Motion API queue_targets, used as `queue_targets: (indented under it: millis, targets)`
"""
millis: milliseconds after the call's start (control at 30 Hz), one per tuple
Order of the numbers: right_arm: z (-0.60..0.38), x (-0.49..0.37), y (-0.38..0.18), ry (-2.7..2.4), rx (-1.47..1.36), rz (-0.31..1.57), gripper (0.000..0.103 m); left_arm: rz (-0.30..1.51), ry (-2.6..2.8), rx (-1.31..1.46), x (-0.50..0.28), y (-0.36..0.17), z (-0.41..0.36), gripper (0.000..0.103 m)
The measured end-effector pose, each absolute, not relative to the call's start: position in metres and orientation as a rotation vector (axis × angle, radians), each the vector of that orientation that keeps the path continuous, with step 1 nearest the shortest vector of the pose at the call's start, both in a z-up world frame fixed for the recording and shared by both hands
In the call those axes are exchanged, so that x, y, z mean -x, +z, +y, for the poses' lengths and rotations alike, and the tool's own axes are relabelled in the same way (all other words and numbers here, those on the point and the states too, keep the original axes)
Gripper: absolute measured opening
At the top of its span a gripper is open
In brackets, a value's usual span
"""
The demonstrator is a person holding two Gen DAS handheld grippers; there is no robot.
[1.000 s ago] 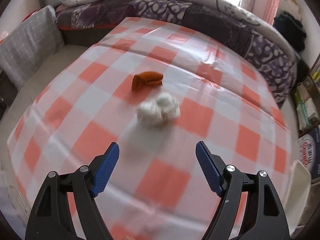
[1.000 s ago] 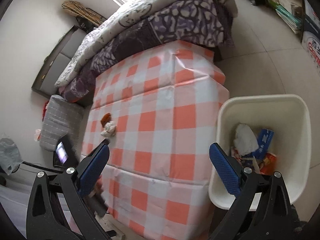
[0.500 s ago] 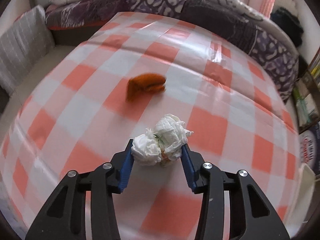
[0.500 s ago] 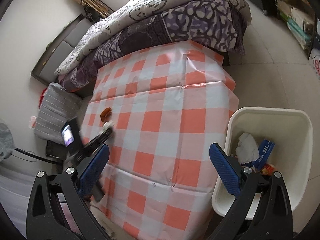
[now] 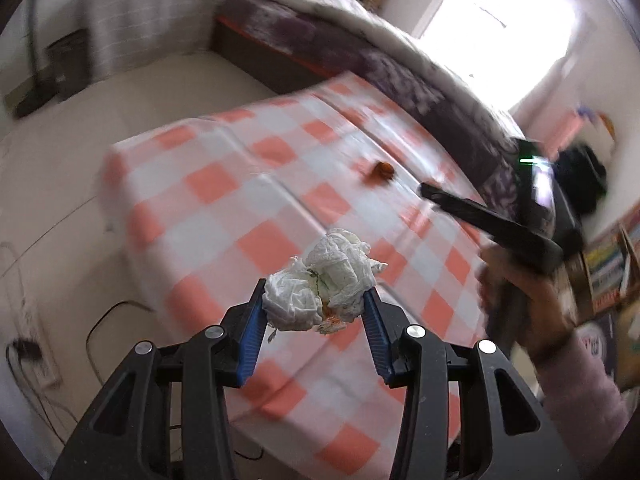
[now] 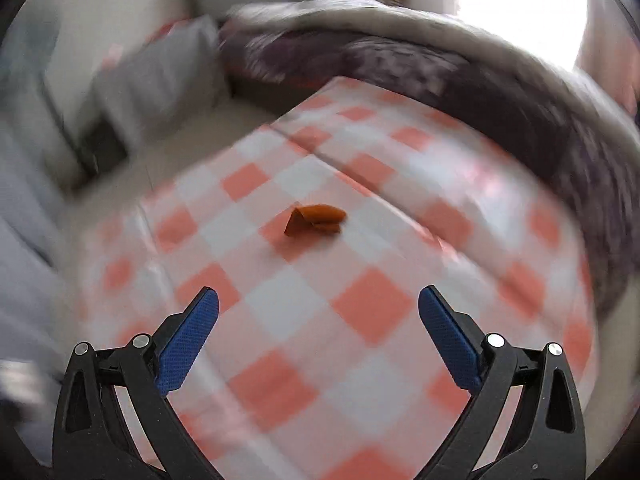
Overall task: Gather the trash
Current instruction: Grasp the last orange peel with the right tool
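Note:
My left gripper (image 5: 314, 310) is shut on a crumpled white tissue wad (image 5: 324, 280) and holds it in the air above the near part of the checked table (image 5: 224, 184). An orange peel (image 5: 382, 170) lies on the table farther off. In the right wrist view the same orange peel (image 6: 316, 219) lies ahead on the checked cloth. My right gripper (image 6: 318, 320) is open and empty, above the table and short of the peel. The right gripper and the hand holding it also show in the left wrist view (image 5: 500, 228), at the right.
A bed with a purple patterned quilt (image 5: 400, 64) runs along the table's far side. A grey cushion (image 5: 140, 24) stands at the back left. Cables (image 5: 36, 320) lie on the floor to the left. Shelves (image 5: 608, 268) stand at the far right.
My left gripper has lifted the tissue wad off the table and swung away. My right gripper has swung from over the bin side to face the orange peel, closer to the table.

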State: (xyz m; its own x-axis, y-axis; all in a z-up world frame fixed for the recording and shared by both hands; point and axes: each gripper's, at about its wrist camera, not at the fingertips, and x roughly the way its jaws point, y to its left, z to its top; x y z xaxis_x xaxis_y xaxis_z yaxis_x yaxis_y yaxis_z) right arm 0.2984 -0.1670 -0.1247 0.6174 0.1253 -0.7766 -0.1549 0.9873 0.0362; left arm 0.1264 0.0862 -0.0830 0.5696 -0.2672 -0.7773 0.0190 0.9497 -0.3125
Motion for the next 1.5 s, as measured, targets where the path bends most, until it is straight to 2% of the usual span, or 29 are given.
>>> queue_targets:
  millis: [167, 367, 400, 433, 467, 500, 533, 633, 733, 933, 1500]
  targets:
    - [-0.148, -0.341, -0.159, 0.201, 0.172, 0.894, 0.093, 0.899, -0.069, 0.211, -0.121, -0.081, 0.111, 0.045]
    - [-0.148, -0.385, -0.183, 0.183, 0.173, 0.906, 0.087, 0.969, -0.049, 0.291, -0.131, -0.102, 0.135, 0.045]
    - [-0.146, -0.392, -0.188, 0.184, 0.175, 0.914, 0.082, 0.979, -0.044, 0.288, -0.132, -0.106, 0.136, 0.045]
    - [-0.144, -0.397, -0.193, 0.19, 0.184, 0.929, 0.069, 0.991, -0.041, 0.287, -0.134, -0.11, 0.137, 0.045]
    - [-0.141, -0.399, -0.196, 0.211, 0.171, 0.927, 0.064, 0.999, -0.04, 0.288, -0.134, -0.113, 0.137, 0.045]
    - [-0.141, -0.398, -0.195, 0.218, 0.157, 0.917, 0.049, 1.008, -0.036, 0.29, -0.135, -0.116, 0.137, 0.045]
    - [-0.14, -0.398, -0.194, 0.215, 0.145, 0.91, 0.04, 1.015, -0.033, 0.294, -0.136, -0.119, 0.138, 0.045]
    - [-0.143, -0.388, -0.194, 0.179, 0.098, 0.908, 0.03, 1.027, -0.03, 0.301, -0.136, -0.122, 0.138, 0.045]
    - [-0.152, -0.368, -0.191, 0.155, 0.037, 0.915, 0.026, 1.015, -0.035, 0.304, -0.134, -0.117, 0.136, 0.045]
    - [-0.171, -0.318, -0.166, 0.126, -0.11, 0.897, 0.025, 0.924, -0.053, 0.258, -0.117, -0.09, 0.126, 0.045]
    - [-0.176, -0.139, -0.047, 0.118, -0.204, 0.798, 0.025, 0.763, -0.092, 0.305, -0.071, -0.034, 0.11, 0.045]
